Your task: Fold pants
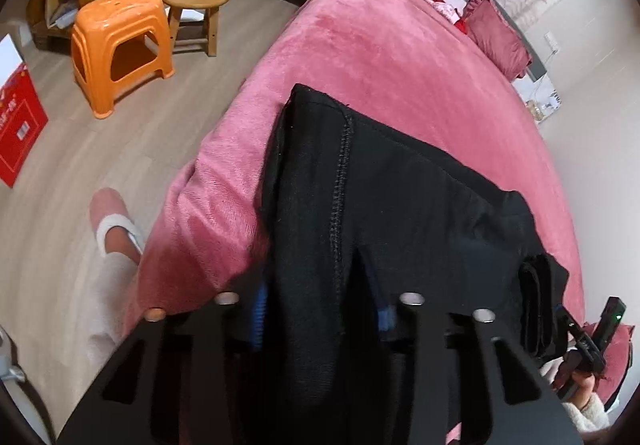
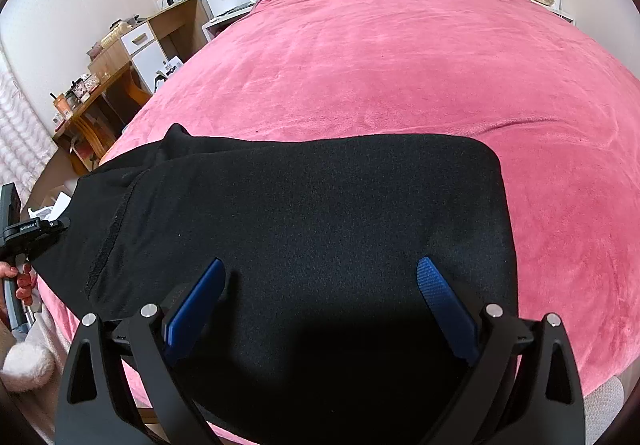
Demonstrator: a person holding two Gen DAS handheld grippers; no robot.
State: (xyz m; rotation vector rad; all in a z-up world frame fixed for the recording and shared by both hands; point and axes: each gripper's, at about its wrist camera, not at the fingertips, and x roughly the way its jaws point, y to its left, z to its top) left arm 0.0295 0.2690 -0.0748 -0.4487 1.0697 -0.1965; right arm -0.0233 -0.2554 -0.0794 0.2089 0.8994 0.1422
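Left wrist view, lower centre: my left gripper [image 1: 320, 309] pinches a bunched ridge of the black pants [image 1: 400, 197], blue pads half buried in cloth. Right gripper [image 2: 320, 309] hangs spread wide over the pants' flat middle, gripping nothing. Pants lie across the pink bedspread [image 2: 400, 57]. Best lift this edge evenly, keeping the seam straight.

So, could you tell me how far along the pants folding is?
Done: the black pants already lie doubled on the pink bed cover. In hand: the left claw grips one end; the right claw hovers open. Left: the final fold.
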